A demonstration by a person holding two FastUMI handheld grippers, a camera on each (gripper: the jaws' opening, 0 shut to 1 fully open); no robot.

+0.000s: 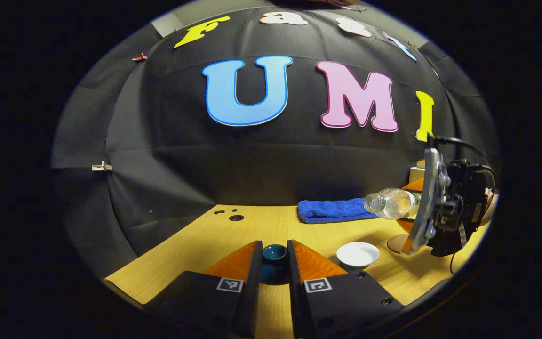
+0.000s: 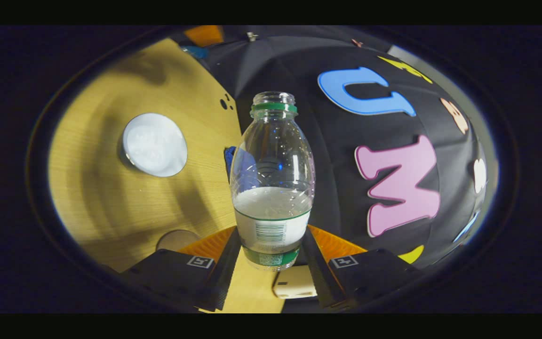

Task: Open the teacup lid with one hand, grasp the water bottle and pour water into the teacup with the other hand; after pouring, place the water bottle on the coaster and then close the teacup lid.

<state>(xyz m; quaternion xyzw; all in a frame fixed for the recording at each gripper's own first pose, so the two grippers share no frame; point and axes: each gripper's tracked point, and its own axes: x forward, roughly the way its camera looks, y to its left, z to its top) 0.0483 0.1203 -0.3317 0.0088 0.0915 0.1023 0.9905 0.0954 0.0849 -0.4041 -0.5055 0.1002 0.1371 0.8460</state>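
My left gripper point(image 1: 274, 246) is shut on the dark teal teacup lid point(image 1: 274, 256), held just above the wooden table point(image 1: 205, 245). To its right stands the open teacup point(image 1: 358, 254), white inside. The clear water bottle point(image 1: 391, 203) has no cap and lies nearly level in the air, with its mouth pointing left, above and slightly right of the cup. In the right gripper view, my right gripper point(image 2: 271, 238) is shut on the bottle point(image 2: 272, 188) around its labelled lower part, and water sits in that part. The teacup point(image 2: 154, 144) is to the left. I see no stream of water.
A round tan coaster point(image 1: 397, 243) point(image 2: 177, 239) lies on the table just right of the cup, under the right gripper. A folded blue towel point(image 1: 334, 210) lies along the back wall. A small pale box point(image 2: 294, 282) sits near the right gripper. Holes point(image 1: 235, 217) mark the far left of the table.
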